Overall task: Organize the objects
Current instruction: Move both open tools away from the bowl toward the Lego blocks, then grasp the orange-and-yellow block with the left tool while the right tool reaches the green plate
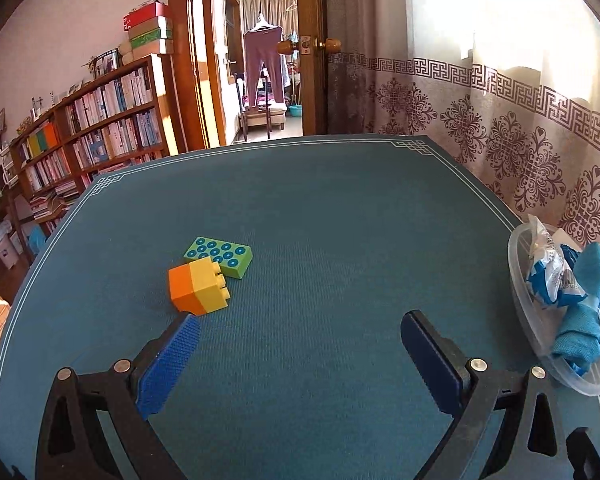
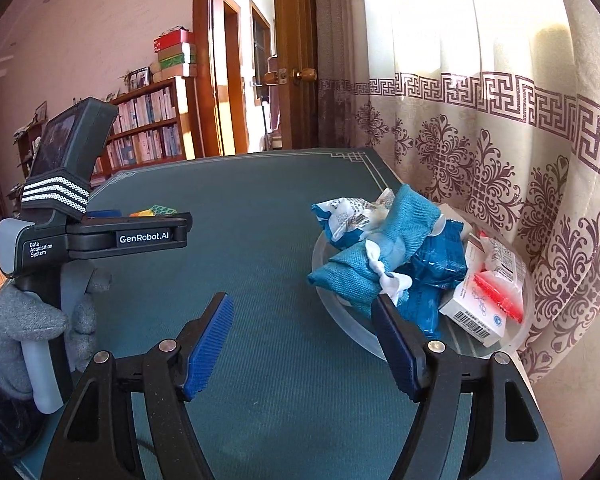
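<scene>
An orange-and-yellow toy brick (image 1: 199, 289) lies on the blue-green table mat (image 1: 320, 208), touching a flat green brick with blue dots (image 1: 219, 257) behind it. My left gripper (image 1: 300, 322) is open and empty, its left fingertip just in front of the orange brick. A clear plastic bowl (image 2: 340, 320) at the table's right edge holds blue cloth bags (image 2: 380, 252), blue snack packets and a white-and-red box (image 2: 484, 300). The bowl also shows in the left wrist view (image 1: 520, 280). My right gripper (image 2: 302, 300) is open and empty, its right finger at the bowl's near rim.
The left gripper's body (image 2: 100, 236), held by a grey-gloved hand (image 2: 24, 320), shows in the right wrist view at left. A patterned curtain (image 2: 500, 140) hangs close along the table's right side. A bookshelf (image 1: 92, 132) and an open doorway (image 1: 260, 60) stand beyond the table.
</scene>
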Demonstrator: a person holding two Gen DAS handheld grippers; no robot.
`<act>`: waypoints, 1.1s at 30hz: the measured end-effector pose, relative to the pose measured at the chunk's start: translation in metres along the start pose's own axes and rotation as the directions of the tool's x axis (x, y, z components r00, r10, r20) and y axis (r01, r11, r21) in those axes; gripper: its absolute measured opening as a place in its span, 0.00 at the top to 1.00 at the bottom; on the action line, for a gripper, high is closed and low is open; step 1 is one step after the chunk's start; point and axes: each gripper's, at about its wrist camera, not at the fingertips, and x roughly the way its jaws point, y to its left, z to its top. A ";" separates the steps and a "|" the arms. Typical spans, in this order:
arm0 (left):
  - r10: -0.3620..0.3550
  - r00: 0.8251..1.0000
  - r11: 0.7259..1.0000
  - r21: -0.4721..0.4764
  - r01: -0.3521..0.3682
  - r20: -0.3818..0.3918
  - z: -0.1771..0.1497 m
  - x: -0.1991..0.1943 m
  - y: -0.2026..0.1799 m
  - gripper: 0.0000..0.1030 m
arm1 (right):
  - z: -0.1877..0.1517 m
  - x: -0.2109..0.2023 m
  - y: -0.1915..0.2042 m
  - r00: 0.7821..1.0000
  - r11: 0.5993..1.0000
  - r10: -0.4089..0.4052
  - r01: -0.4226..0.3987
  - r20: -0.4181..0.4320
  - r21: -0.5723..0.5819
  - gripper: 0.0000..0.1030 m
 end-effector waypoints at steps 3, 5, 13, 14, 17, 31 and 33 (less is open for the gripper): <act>-0.018 0.999 1.000 -0.026 0.017 -0.031 0.000 0.008 0.013 0.00 | -0.001 0.009 0.010 0.999 0.999 0.034 -0.034 -0.026 -0.010 0.29; -0.036 0.998 0.998 -0.057 0.033 -0.051 0.000 0.014 0.025 0.00 | -0.001 0.015 0.015 0.998 0.999 0.048 -0.048 -0.042 -0.013 0.29; 0.004 0.995 0.989 -0.150 -0.019 -0.097 0.003 0.034 0.069 0.00 | -0.004 0.039 0.027 0.989 0.994 0.103 -0.105 -0.106 -0.017 0.29; 0.006 0.995 0.987 -0.159 -0.023 -0.104 0.003 0.037 0.073 0.00 | -0.005 0.041 0.029 0.988 0.994 0.107 -0.110 -0.111 -0.019 0.29; 0.012 0.992 0.984 -0.177 -0.034 -0.125 0.004 0.046 0.081 0.01 | -0.006 0.047 0.033 0.985 0.992 0.119 -0.123 -0.124 -0.027 0.29; 0.009 0.986 0.988 -0.150 -0.034 -0.164 0.012 0.070 0.088 0.36 | -0.006 0.060 0.032 0.975 0.989 0.143 -0.146 -0.169 -0.002 0.29; 0.004 0.987 0.988 -0.149 -0.029 -0.160 0.013 0.070 0.089 0.42 | -0.006 0.062 0.033 0.973 0.989 0.147 -0.150 -0.178 0.001 0.29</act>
